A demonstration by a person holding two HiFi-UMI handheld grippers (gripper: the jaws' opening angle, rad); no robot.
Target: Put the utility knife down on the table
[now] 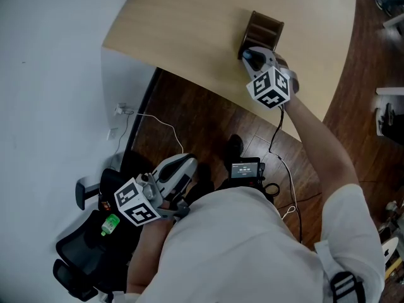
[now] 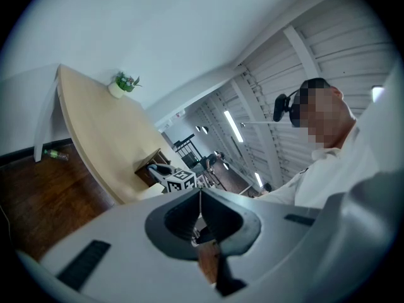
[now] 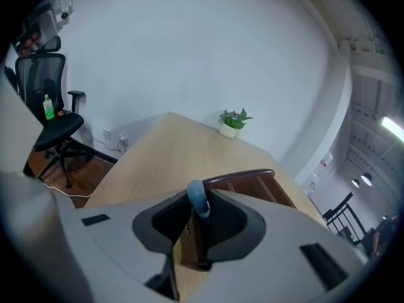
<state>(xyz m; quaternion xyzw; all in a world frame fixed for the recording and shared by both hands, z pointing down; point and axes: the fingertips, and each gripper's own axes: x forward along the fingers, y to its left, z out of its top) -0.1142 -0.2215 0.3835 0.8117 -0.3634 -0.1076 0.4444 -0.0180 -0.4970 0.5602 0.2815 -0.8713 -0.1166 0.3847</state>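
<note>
Right gripper (image 1: pixel 252 57) clamps utility knife (image 3: pixel 198 199) beside wooden organiser (image 1: pixel 265 27); should lower it flat onto bare table (image 1: pixel 189 24), then release; left gripper (image 2: pixel 201 210) closed, empty.

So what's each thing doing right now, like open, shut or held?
Right tool, shut on the knife.
Knife, held between the jaws, blue end showing.
Left tool, shut, empty.
Box, upright on the table, open on top.
Plant, upright on the table.
Bottle, standing on the chair.
</note>
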